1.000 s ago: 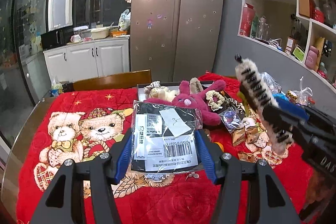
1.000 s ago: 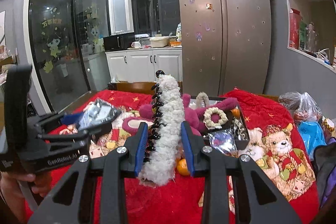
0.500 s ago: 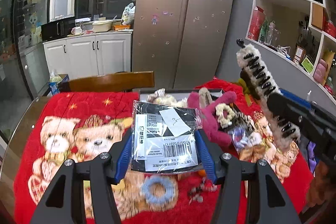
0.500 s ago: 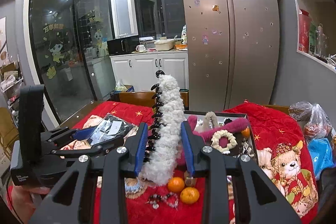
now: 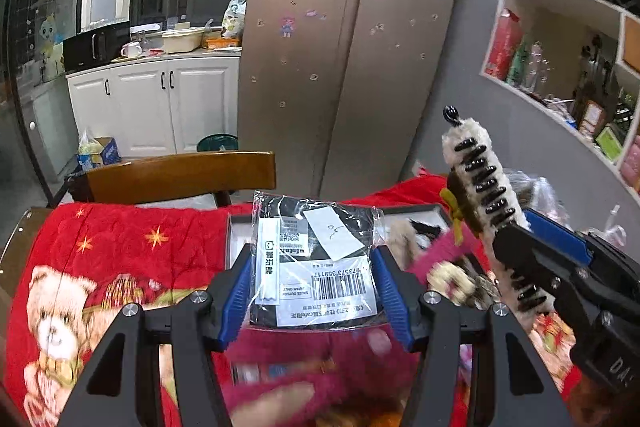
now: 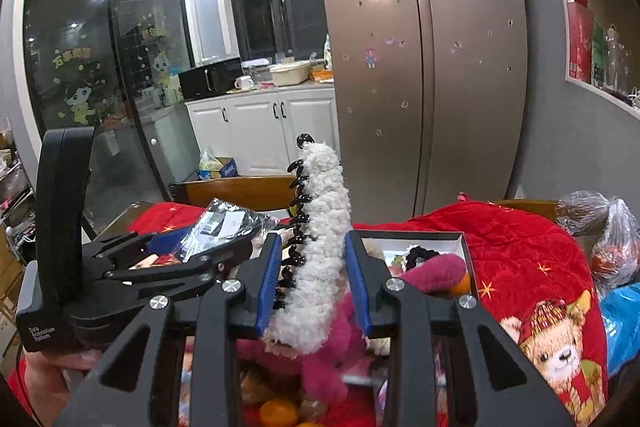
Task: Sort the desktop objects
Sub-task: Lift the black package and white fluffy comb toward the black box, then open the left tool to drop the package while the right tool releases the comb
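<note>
Left wrist view first: on the left, the red teddy-bear cloth (image 5: 100, 267) covers the desk, with a wooden chair back (image 5: 180, 177) at its far edge. Centre frame, the left gripper (image 5: 314, 291) is clamped on a clear plastic packet (image 5: 316, 259) with a barcode label, both blue pads pressing its sides, the packet held up above the cloth. To the right, the right gripper (image 5: 532, 247) holds a fluffy white hair claw (image 5: 478, 179) with black teeth, tilted up and leftward. Below and between them a shallow tray (image 5: 412, 213) shows, partly hidden, with a pink plush toy (image 5: 436, 255) in it. Over to the right wrist view: a hand (image 6: 52, 383) at far left grips the left gripper's handle, packet raised; in the middle the right gripper is closed on the claw, which stands nearly upright above the tray; oranges (image 6: 278, 413) lie blurred on the near cloth.
</note>
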A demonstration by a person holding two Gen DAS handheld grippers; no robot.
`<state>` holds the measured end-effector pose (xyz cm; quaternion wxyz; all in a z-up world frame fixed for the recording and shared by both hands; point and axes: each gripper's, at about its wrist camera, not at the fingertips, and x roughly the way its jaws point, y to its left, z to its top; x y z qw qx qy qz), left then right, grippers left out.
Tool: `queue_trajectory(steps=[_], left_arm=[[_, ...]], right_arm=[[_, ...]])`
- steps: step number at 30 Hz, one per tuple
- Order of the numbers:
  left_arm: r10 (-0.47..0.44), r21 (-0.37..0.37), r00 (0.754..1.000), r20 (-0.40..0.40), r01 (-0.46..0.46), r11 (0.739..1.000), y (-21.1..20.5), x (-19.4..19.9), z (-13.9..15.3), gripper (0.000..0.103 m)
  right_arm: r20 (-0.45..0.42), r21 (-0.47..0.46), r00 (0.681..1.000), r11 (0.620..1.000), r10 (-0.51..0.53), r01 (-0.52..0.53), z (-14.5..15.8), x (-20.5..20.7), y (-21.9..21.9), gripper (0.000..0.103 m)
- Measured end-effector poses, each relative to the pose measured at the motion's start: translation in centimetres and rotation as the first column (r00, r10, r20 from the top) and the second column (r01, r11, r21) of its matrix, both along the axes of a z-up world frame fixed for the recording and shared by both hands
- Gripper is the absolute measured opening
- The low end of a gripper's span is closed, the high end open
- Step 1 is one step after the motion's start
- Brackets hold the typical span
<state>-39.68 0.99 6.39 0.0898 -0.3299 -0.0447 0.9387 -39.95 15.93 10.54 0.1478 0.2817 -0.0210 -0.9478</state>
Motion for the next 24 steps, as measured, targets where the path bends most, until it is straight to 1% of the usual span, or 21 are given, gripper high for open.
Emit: queue_trajectory(steps=[2,5,7,11,13,15,18,24], left_arm=[[0.017,-0.009,1.0,-0.002,-0.017,1.0,-0.1,-1.4,-0.6,0.059],[0.029,-0.01,0.999,0.018,-0.028,1.0,-0.4,-3.2,-1.3,0.059],[0.035,-0.013,0.999,0.021,-0.035,0.999,-0.7,-3.8,-1.5,0.059],[0.039,-0.055,0.999,0.029,-0.037,0.998,-1.3,-4.1,-2.4,0.059],[0.047,-0.05,0.998,0.044,-0.045,0.998,-1.9,-4.5,-2.8,0.059],[0.065,-0.042,0.997,0.053,-0.063,0.997,-2.5,-4.7,-3.0,0.059],[0.06,-0.05,0.996,0.061,-0.057,0.997,-2.6,-4.8,-3.3,0.059],[0.043,-0.077,0.996,0.074,-0.037,0.996,-1.8,-4.8,-4.0,0.059]], right_arm=[[0.015,-0.004,1.0,1.0,-0.002,0.002,-0.7,-2.0,-0.2,0.033],[0.04,-0.012,0.999,1.0,0.001,0.0,-2.0,-5.2,-0.6,0.033],[0.061,-0.032,0.998,0.999,0.003,-0.001,-2.8,-7.0,-1.2,0.033],[0.085,-0.066,0.996,0.998,0.004,0.001,-4.6,-9.5,-1.8,0.033],[0.108,-0.106,0.994,0.994,0.009,0.003,-5.6,-10.9,-1.8,0.033],[0.13,-0.101,0.991,0.995,0.0,0.014,-6.4,-12.1,-1.9,0.03],[0.149,-0.078,0.989,0.997,0.004,0.008,-7.3,-13.0,-2.2,0.021],[0.17,-0.065,0.985,0.998,-0.011,0.022,-8.5,-13.5,-2.0,0.021]])
